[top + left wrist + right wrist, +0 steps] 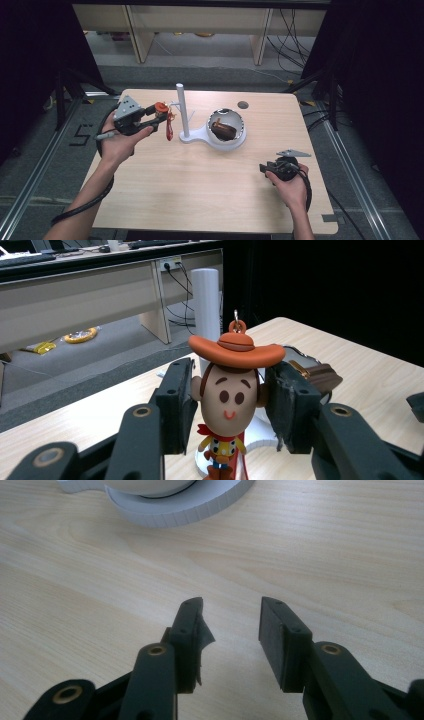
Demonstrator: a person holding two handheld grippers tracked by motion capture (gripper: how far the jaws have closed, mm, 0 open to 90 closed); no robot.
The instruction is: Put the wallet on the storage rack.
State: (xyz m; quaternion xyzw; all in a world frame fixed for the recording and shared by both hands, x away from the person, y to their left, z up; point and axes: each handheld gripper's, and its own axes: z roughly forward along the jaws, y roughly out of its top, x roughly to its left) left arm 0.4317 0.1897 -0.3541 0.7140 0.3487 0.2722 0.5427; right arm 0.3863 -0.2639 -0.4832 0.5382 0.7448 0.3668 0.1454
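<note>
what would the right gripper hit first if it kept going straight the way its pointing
Probably the white stand base: beyond the open right gripper lies bare table, then that base's ribbed edge. Depth is unclear, so this is a guess.

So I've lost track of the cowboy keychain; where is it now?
The cowboy keychain sits clamped in the left gripper, held above the table's left side, beside the white stand's post.

One cowboy figure keychain (pixel 229 400), one white stand (pixel 183 112), one bowl (pixel 227 130), two hand-held grippers.
</note>
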